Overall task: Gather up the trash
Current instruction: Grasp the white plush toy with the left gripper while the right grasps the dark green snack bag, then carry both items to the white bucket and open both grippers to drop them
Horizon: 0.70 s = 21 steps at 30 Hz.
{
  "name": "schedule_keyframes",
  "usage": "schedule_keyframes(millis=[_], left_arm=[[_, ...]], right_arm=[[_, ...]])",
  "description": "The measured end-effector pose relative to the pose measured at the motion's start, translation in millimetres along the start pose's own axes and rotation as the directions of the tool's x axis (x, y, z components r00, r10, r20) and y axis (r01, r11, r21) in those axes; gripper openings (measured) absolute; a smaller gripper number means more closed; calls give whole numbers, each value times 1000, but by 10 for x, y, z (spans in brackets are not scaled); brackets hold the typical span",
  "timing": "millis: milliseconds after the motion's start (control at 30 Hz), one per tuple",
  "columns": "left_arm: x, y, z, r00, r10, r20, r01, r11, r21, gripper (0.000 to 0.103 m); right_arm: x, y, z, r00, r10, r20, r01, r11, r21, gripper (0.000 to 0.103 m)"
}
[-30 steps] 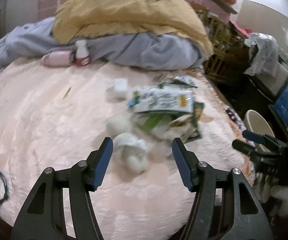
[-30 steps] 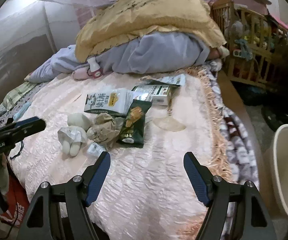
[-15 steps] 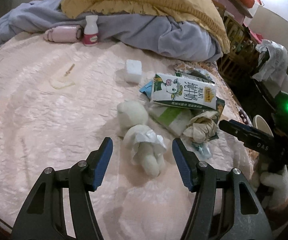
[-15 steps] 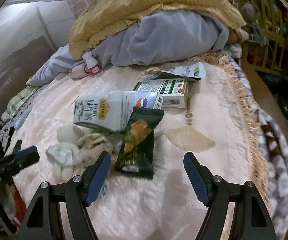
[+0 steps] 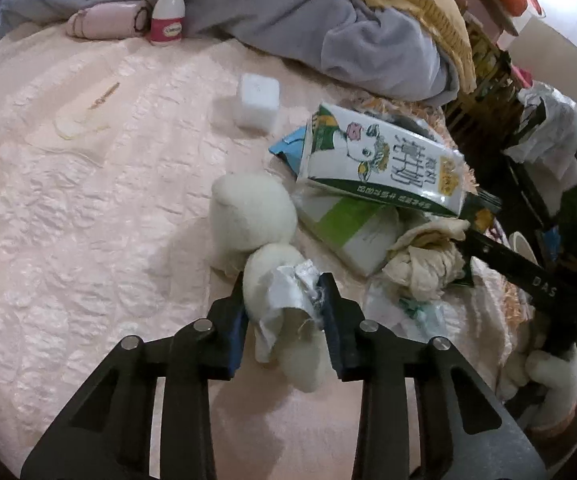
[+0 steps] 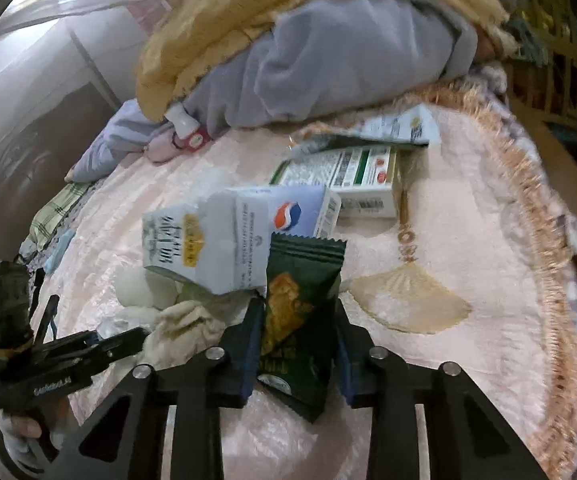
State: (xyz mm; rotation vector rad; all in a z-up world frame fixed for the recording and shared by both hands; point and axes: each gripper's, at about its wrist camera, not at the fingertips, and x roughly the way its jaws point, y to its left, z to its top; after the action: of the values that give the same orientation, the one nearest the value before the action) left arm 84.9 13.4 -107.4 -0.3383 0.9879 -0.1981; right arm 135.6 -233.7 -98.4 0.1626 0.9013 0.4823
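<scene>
Left tool [image 5: 284,304] jaws just closed, pads pinching a crumpled white wad [image 5: 284,300] on the pink bedspread [image 5: 88,200]. Right tool [image 6: 298,344] jaws also just closed, clamped on a green snack packet [image 6: 300,320]. Milk carton [image 5: 380,164] lies over another box [image 5: 352,232], a tissue ball [image 5: 428,264] between both tools. White cube [image 5: 257,100], small bottle [image 5: 167,12] and grey blanket [image 5: 328,20] further back
</scene>
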Motion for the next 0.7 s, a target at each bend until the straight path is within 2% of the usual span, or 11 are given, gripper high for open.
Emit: schedule_keyframes(millis=[167,300,700], left_arm=[[-300,-78,1,999,-13,45,12,1000,18,29],[-480,-262,-5,997,-22,76,17,998,61,29],[-699,-970,-82,991,-51,127,23,977,210,29]], right_arm=[[-343,37,-45,998,-21,51,22,999,-27,30],[-527,33,-123,998,-40,57,42,998,-36,30],[-865,-3,-373,995,-81,61,84,995,-51,30]])
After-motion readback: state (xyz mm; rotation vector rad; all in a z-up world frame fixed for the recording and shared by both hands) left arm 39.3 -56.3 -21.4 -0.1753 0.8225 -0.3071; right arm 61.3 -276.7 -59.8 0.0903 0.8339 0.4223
